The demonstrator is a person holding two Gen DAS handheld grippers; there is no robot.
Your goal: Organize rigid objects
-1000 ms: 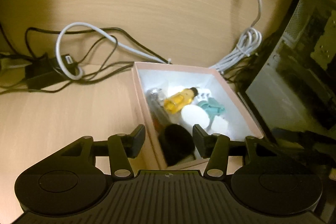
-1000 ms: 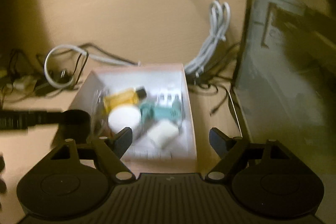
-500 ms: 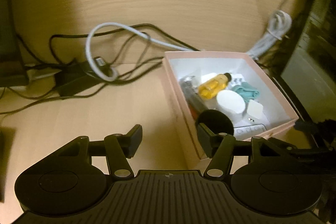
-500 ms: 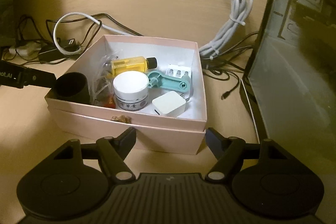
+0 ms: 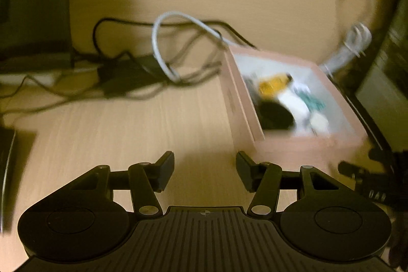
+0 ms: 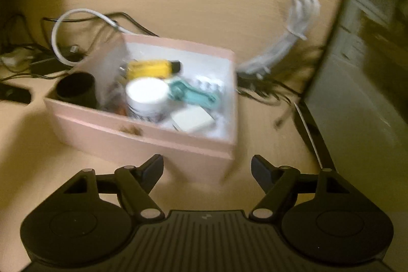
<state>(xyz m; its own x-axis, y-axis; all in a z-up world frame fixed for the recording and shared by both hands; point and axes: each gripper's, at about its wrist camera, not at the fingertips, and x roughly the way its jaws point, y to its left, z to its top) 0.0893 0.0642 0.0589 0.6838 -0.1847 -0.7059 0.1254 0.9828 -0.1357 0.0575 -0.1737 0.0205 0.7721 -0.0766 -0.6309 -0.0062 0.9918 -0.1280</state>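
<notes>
A pink box (image 6: 153, 142) on the wooden desk holds a black cup (image 6: 76, 89) in its left corner, a yellow bottle (image 6: 150, 69), a white jar (image 6: 148, 93), a teal tool (image 6: 193, 93) and a white adapter (image 6: 191, 120). My right gripper (image 6: 207, 167) hovers just before the box's near wall, its jaws opening with nothing gripped. In the blurred left wrist view the box (image 5: 293, 147) lies to the right, with the cup (image 5: 276, 116) and bottle (image 5: 274, 86) inside. My left gripper (image 5: 205, 170) is over bare desk left of the box, empty, its jaws closing slightly.
Black cables and a power brick (image 5: 127, 78) tangle behind the box with a looped white cable (image 5: 158, 42). A bundled white cord (image 6: 295, 37) and a computer case (image 6: 369, 68) stand to the right. A dark flat object (image 5: 7, 157) lies at the left edge.
My left gripper drew back and to the left, away from the box, with the black cup left in the box's corner. My right gripper sank a little toward the box's near wall.
</notes>
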